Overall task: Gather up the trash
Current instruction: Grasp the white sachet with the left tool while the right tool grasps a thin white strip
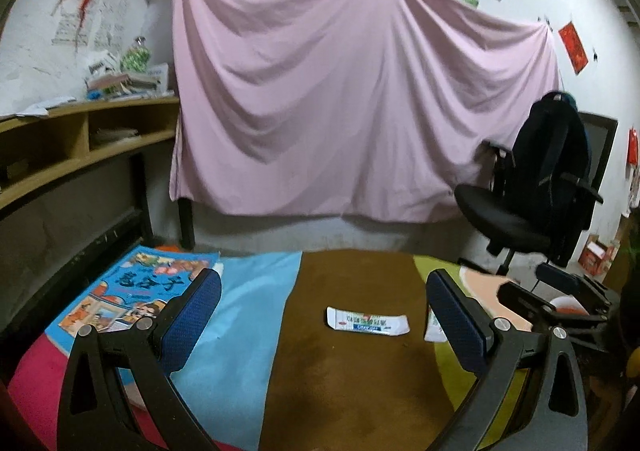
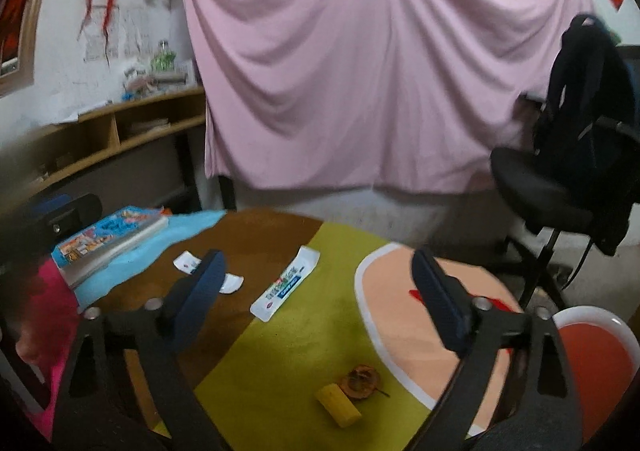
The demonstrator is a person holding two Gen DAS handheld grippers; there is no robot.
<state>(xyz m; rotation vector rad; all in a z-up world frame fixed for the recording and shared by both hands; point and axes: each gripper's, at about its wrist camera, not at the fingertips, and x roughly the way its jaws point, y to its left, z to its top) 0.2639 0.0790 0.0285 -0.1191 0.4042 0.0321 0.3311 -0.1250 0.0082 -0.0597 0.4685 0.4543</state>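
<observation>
A flattened white toothpaste box (image 1: 367,323) lies on the brown part of the table cover, between and beyond the open fingers of my left gripper (image 1: 324,291). A second white wrapper (image 1: 434,329) lies beside its right finger. In the right wrist view the toothpaste box (image 2: 285,283) lies across the brown and green parts. Small white wrappers (image 2: 187,261) lie near the left finger. A yellow corn piece (image 2: 338,405) and a brown fruit husk (image 2: 363,381) lie near the front. My right gripper (image 2: 316,271) is open and empty above them.
A colourful picture book (image 1: 136,291) lies at the table's left. A red and white bowl (image 2: 596,351) sits at the right edge. A black office chair (image 1: 532,187) stands to the right. A wooden shelf desk (image 1: 80,139) stands at the left. A pink sheet (image 1: 352,91) hangs behind.
</observation>
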